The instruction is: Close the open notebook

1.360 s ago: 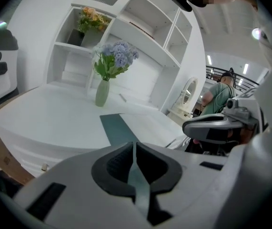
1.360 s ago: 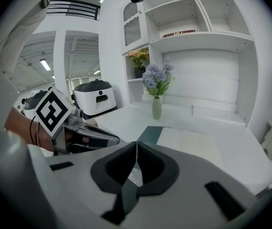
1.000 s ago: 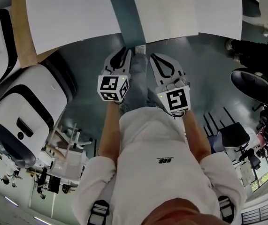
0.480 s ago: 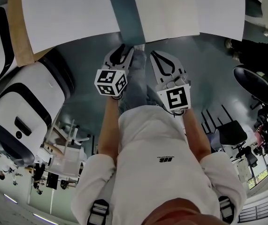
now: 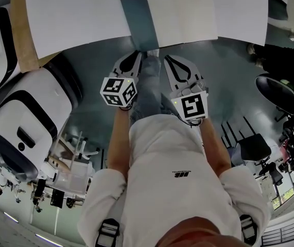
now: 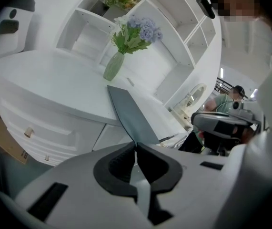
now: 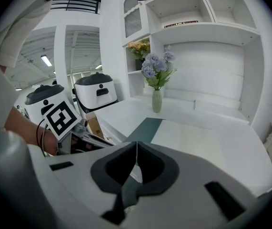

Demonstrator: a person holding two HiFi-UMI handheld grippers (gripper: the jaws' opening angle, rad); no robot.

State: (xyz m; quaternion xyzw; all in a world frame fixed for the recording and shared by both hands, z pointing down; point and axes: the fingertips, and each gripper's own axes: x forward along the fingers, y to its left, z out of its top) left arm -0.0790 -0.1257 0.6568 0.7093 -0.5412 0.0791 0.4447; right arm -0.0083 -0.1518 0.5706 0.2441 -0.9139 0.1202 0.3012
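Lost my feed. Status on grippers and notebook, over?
Left gripper shut, empty. Right gripper shut, empty. Notebook lies open on table. Vase beyond it, no obstacle.

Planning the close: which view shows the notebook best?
Head view: the notebook lies open, seen from above, dark cover left, white page right. Right gripper view shows it at a slant; left gripper view mostly its dark cover.

White table (image 5: 74, 19): notebook (image 5: 183, 14), vase (image 7: 157, 100)

Open notebook's slate-grey cover (image 5: 138, 22) is looking matt, its white paper pg (image 5: 183, 14) matt too; white tabletop (image 5: 74, 22) is looking smooth, low-gloss.
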